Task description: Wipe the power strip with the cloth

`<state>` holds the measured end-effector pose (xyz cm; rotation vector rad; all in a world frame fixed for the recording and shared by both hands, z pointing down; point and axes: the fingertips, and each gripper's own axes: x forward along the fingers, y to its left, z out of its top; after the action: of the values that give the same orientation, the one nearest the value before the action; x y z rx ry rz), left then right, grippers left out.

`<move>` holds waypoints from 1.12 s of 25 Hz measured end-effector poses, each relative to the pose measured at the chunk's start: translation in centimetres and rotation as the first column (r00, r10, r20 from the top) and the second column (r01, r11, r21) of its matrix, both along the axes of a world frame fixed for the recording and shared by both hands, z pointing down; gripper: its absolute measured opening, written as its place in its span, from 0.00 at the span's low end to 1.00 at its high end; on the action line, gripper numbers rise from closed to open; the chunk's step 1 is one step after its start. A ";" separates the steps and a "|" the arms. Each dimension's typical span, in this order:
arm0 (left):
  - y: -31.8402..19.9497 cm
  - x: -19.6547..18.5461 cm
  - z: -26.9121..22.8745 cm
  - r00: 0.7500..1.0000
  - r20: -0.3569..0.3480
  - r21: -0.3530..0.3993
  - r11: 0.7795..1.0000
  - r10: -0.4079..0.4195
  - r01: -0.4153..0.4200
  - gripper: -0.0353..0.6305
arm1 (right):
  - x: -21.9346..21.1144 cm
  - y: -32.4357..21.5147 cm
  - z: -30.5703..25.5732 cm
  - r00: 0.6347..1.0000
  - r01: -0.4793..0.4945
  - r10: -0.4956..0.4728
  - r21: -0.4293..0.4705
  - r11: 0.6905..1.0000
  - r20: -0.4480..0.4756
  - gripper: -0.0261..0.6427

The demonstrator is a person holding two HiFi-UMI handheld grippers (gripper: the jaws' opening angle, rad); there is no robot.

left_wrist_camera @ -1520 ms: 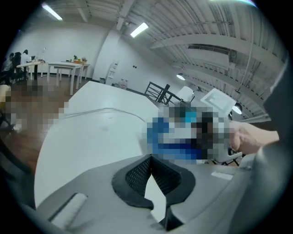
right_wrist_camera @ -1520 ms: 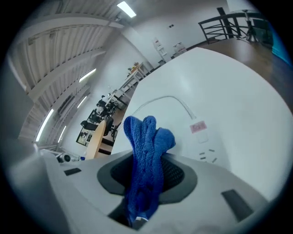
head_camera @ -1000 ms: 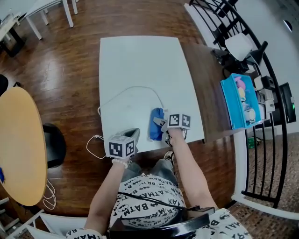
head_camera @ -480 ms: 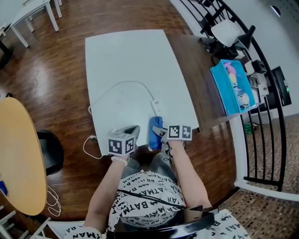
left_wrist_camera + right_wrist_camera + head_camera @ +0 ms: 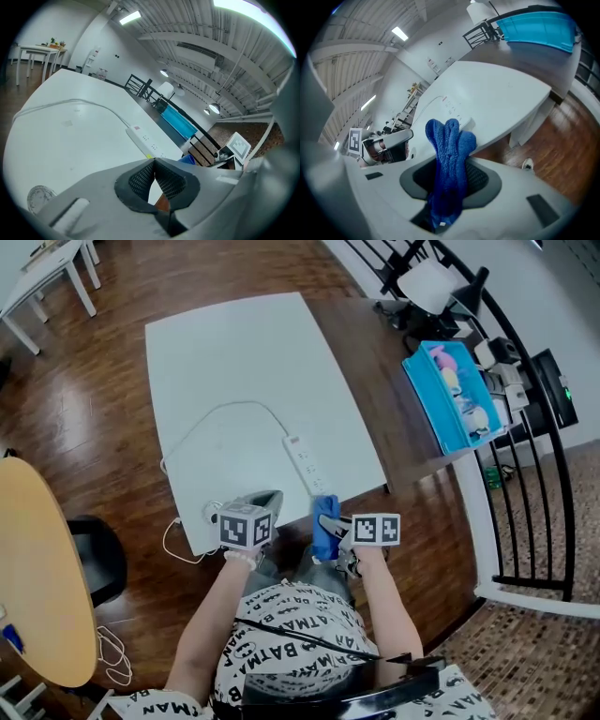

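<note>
Cloth (image 5: pixel 447 150) is bunched upright in your right gripper (image 5: pixel 449 183), clamped firmly so a thick fold leads. It hovers at the near edge of the tabletop (image 5: pixel 234 362), just beside the near end of the power strip (image 5: pixel 306 463), which lies flat with its cord looping away. Your left gripper (image 5: pixel 153 165) is closed on nothing, probably waiting nearby to steady the strip.

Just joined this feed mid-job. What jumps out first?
The bright blue cloth clamped in the right gripper, held at the white table's near edge. Next, the white power strip lying close to that edge, its cord looping across the tabletop. The left gripper is shut and empty, over the same edge, left of the strip.
</note>
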<state>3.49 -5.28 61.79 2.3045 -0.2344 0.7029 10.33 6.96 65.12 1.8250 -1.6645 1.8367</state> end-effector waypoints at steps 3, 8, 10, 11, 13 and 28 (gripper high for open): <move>0.6 0.6 0.2 1.000 0.005 -0.007 1.000 0.013 -0.013 0.06 | 3.4 0.4 -0.4 0.996 -0.071 0.072 0.013 0.997 -0.056 0.25; 1.5 0.8 0.4 0.999 0.019 -0.012 0.999 0.030 -0.030 0.06 | 4.8 -0.7 -0.2 0.992 -0.088 0.090 0.019 0.996 -0.087 0.25; 1.7 0.7 0.5 0.999 0.021 -0.014 0.999 0.032 -0.032 0.06 | 3.7 -0.8 -0.1 0.994 -0.073 0.074 0.019 0.997 -0.081 0.25; 1.7 0.5 0.6 0.999 0.024 -0.013 0.999 0.033 -0.033 0.06 | 3.1 -0.7 -0.1 0.994 -0.068 0.070 0.021 0.997 -0.078 0.25; 1.7 0.2 0.8 0.999 0.033 -0.013 0.999 0.034 -0.034 0.06 | 1.9 -0.2 0.0 0.995 -0.059 0.060 0.020 0.998 -0.073 0.25; 0.3 -0.1 -0.2 1.000 0.018 0.032 0.999 0.006 -0.006 0.06 | 1.7 -2.1 -3.8 0.994 0.005 0.008 0.117 0.993 -0.106 0.25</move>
<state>3.36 -4.97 61.59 2.3309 -0.2487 0.7278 11.99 4.83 61.35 1.9322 -1.7678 1.6428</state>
